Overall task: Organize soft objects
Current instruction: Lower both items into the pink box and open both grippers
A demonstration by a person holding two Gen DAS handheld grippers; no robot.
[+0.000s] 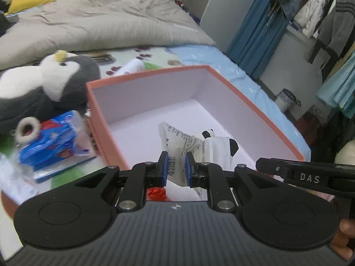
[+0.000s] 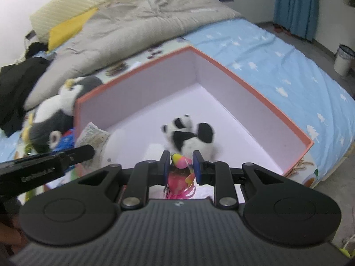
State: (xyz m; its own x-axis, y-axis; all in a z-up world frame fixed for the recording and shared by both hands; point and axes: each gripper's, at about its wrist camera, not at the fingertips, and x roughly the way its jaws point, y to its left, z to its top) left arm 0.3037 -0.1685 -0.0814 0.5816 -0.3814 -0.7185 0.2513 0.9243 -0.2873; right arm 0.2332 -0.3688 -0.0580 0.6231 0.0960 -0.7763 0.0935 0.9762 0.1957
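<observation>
tilting grippers over box

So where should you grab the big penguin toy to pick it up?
Probably by its round grey-and-white head, coming down from above. The penguin plush lies on the bed against the left outer wall of the orange box, so that side is blocked, while the head bulges up free and looks soft enough to pinch.

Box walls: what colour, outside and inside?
The box is salmon-orange outside, pale lilac-white inside; the right wrist view shows it best.
</observation>
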